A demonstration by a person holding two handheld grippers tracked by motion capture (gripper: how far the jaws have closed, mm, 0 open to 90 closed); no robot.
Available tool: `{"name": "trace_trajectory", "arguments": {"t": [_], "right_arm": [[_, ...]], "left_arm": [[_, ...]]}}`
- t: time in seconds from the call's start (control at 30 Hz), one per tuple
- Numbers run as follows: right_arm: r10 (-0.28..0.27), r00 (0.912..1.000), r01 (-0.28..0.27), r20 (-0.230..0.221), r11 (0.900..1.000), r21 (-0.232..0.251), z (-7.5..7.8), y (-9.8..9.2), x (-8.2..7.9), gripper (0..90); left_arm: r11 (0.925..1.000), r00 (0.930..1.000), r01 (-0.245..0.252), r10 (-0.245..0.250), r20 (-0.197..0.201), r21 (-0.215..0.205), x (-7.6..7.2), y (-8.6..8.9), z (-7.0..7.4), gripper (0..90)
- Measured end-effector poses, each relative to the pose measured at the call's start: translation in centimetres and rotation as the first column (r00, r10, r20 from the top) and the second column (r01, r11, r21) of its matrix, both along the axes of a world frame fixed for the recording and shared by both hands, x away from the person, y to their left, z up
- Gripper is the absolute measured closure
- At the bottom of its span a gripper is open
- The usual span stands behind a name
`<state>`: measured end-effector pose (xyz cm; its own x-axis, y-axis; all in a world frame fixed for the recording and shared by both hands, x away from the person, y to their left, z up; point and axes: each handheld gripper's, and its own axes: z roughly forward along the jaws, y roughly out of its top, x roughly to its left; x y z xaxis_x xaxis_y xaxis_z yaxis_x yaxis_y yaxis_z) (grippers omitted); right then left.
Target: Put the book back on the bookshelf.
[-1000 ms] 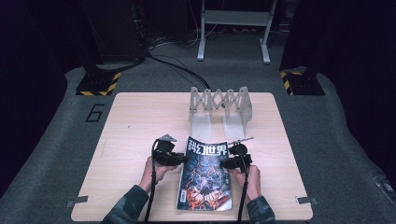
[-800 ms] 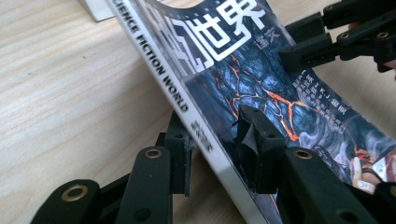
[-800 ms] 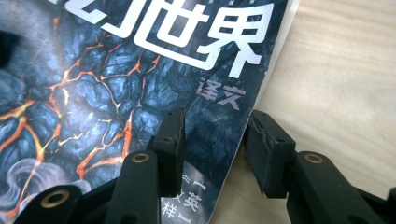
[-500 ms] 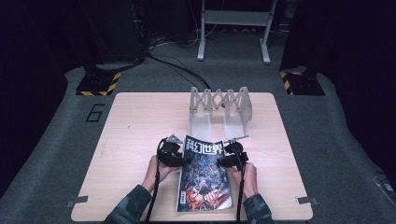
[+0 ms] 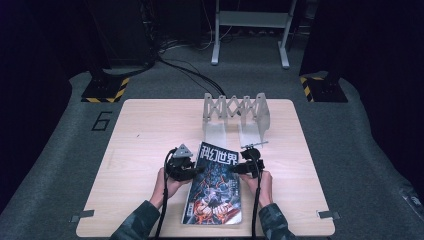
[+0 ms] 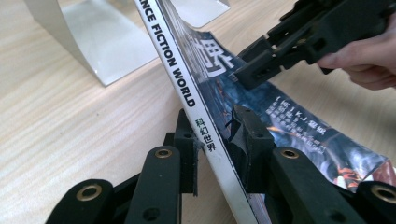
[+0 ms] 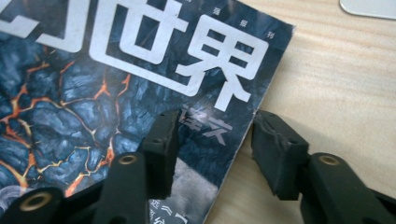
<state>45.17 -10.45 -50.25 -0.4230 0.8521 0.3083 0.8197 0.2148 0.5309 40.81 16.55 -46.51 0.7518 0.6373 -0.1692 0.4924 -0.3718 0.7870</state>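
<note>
Where jaws straddle: magazine (image 6: pixel 196 88) spine.

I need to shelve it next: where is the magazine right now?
In the high view the magazine lies at the table's near edge, between the left tool and right tool, just before the metal bookstand.

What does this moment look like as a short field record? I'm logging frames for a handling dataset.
surface: wooden table
item handled: magazine, spine side lifted off the table
left gripper: jaws astride the white spine, just closing; contact unclear
right gripper: jaws astride the magazine's opposite edge, not pressing, just opening
behind: metal folding book rack, empty, apart from the magazine
</note>
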Motion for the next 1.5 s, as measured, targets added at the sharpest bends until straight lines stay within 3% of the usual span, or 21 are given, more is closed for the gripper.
{"name": "trace_trajectory", "arguments": {"t": [0.2,0.33,0.4,0.67,0.8,1.07,1.2,1.43,1.47,1.5], "right_arm": [[-0.01,0.9999,0.009,0.009,0.998,0.064,-0.4,-0.7,0.3,68.1],[-0.027,0.9977,0.023,0.062,0.998,0.066,0.0,-0.7,0.1,82.0],[-0.037,0.9971,0.033,0.066,0.997,0.063,0.2,-0.6,0.0,83.6],[-0.047,0.9932,0.035,0.106,0.993,0.109,0.8,-1.0,0.1,84.4],[-0.066,0.9918,0.05,0.11,0.989,0.138,1.7,-1.4,-0.2,85.1],[-0.092,0.9785,0.059,0.185,0.983,0.176,4.3,-2.0,-0.8,85.4],[-0.102,0.9706,0.059,0.218,0.98,0.192,5.2,-2.1,-1.1,87.3],[-0.098,0.9494,0.04,0.298,0.98,0.195,6.9,-1.8,-1.5,89.4],[-0.102,0.9488,0.046,0.299,0.981,0.19,7.1,-1.8,-1.6,89.5],[-0.101,0.9456,0.043,0.309,0.981,0.19,7.2,-1.7,-1.5,89.6]], "left_arm": [[0.9993,0.999,0.037,-0.037,0.024,-0.007,-0.2,0.3,0.4,73.9],[0.9989,0.9973,0.039,-0.037,0.062,-0.026,-0.6,0.5,0.9,74.3],[0.9982,0.9961,0.044,-0.04,0.078,-0.041,-0.7,0.7,1.3,74.7],[0.9963,0.9888,0.079,-0.073,0.13,-0.034,-1.1,0.8,2.3,76.5],[0.9946,0.9807,0.087,-0.075,0.18,-0.058,-1.4,0.8,2.9,77.5],[0.9894,0.9606,0.112,-0.084,0.265,-0.092,-2.0,0.9,4.2,79.5],[0.9857,0.955,0.117,-0.079,0.286,-0.121,-2.1,1.4,4.4,80.1],[0.9823,0.9522,0.117,-0.07,0.298,-0.146,-1.9,1.8,4.9,80.9],[0.983,0.9481,0.115,-0.065,0.311,-0.143,-1.9,1.8,5.0,81.0],[0.9819,0.9498,0.118,-0.069,0.305,-0.148,-1.9,1.8,5.1,81.1]]}}
